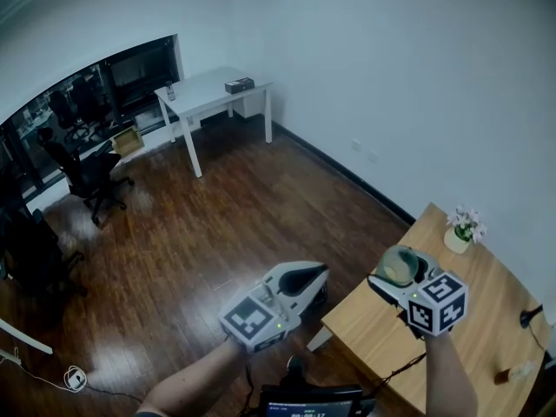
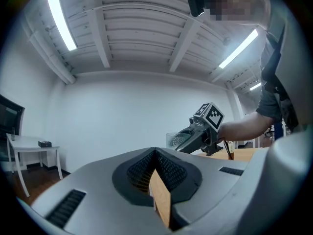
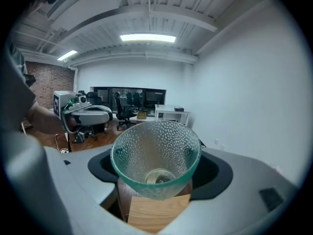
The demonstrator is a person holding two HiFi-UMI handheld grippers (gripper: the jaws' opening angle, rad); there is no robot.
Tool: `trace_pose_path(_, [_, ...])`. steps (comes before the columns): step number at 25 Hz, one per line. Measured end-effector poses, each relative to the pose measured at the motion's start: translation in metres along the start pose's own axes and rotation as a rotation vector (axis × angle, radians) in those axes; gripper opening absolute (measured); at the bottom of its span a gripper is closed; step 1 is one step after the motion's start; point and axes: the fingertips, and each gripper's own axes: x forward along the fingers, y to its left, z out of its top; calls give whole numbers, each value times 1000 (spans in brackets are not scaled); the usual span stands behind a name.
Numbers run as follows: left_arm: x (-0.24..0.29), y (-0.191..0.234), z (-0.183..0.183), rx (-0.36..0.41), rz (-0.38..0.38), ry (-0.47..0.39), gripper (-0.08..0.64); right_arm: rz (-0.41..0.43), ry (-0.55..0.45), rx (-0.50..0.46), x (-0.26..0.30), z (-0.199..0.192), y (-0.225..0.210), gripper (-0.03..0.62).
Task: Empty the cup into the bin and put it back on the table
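1. Left gripper (image 1: 314, 278): jaws closed tip to tip, with nothing between them; nose tilted slightly upward.
2. Right gripper (image 1: 401, 272): jaws spread wide and clamped on the cup (image 3: 155, 155), whose mouth faces back toward the gripper's body.
3. Left forearm (image 1: 195, 379) and right forearm (image 1: 450, 376): each extended behind its gripper. The right gripper lies off the right side of the left gripper's nose.

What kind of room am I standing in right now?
Most likely an office: a white desk stands by the far wall, black office chairs stand nearby, and a wooden table close by holds a small potted plant.
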Motion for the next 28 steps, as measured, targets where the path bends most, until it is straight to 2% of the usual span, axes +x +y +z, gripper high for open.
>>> trace_pose_path(4, [9,31,6,-10,-5,-1,-8,0,19,-15,29,10,-13,399])
trace_pose_path(12, [51,87,2,46,-3,2,-8,22,75,-49,79,17,-47,399])
trace_pose_path(18, [60,121,-5,9,-18,10,-8,11,107,-56,111,29,-59,399])
trace_pose_path(22, [53,149,-1,3,-31,0,-8,-26,130,-60,129,38,-59,399])
trace_pose_path(28, [47,172,-2,0,-115,17,-8,-91,173,-31,159,43,-63,399])
